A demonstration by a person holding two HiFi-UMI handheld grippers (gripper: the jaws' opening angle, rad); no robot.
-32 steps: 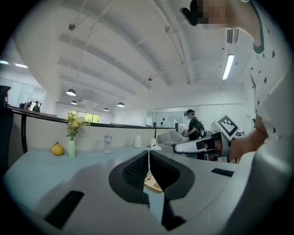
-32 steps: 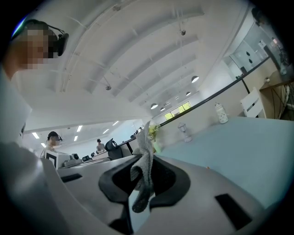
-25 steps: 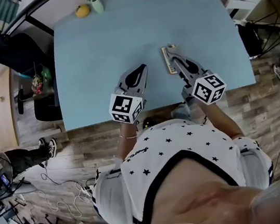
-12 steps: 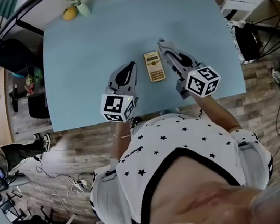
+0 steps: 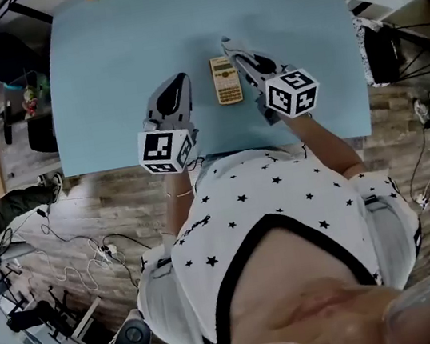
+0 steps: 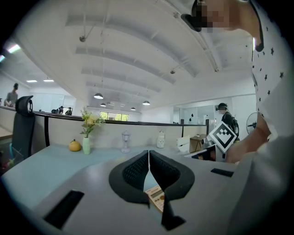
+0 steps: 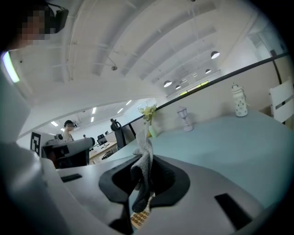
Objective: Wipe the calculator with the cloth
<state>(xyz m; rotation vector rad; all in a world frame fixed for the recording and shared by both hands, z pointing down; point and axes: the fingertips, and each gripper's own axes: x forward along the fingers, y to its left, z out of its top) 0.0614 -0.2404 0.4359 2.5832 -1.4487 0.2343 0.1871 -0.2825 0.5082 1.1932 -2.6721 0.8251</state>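
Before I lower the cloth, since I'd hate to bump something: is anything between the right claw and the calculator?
Nothing visible does. The right claw, shut on the cloth, sits right beside the calculator, which lies uncovered on the table.

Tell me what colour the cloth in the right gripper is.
Grey. The cloth shows best in the right gripper view.

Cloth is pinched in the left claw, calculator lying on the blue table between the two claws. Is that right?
No. The right gripper view shows the cloth pinched in the right claw; the left claw is shut on nothing. The calculator does lie on the blue table between the two claws.
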